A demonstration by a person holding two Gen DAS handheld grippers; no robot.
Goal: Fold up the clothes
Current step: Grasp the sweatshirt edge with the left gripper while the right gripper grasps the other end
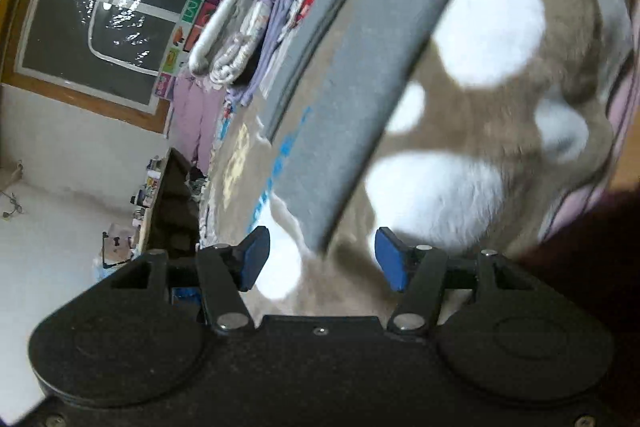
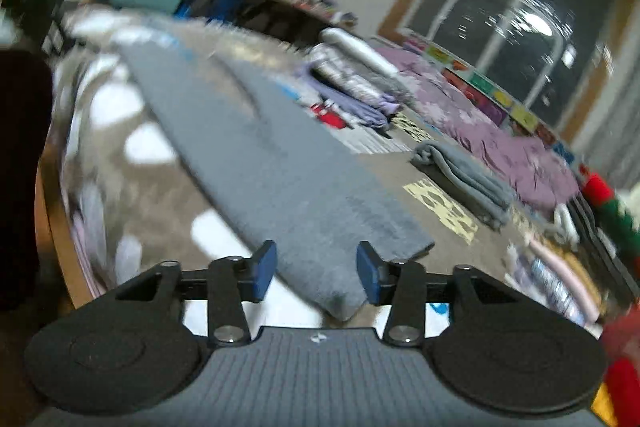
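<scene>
A long grey garment point(image 1: 360, 75) lies folded into a narrow strip on a brown bedspread with white dots point(image 1: 488, 27). In the left wrist view one pointed end of the strip reaches down between the blue pads point(image 1: 254, 259) of my left gripper point(image 1: 320, 261), which stands open and touches nothing. The right wrist view is blurred. There the strip's other end point(image 2: 280, 187) lies flat under my right gripper point(image 2: 316, 273), whose pads point(image 2: 368, 275) are apart and do not press on the cloth.
A stack of folded clothes point(image 2: 352, 83) sits further along the bed, with a folded grey towel point(image 2: 464, 183) and a rumpled purple sheet point(image 2: 500, 139) beside it. A dark window point(image 1: 112, 7) and a cluttered shelf point(image 1: 152, 195) lie beyond. The bed's edge point(image 2: 52, 219) shows at left.
</scene>
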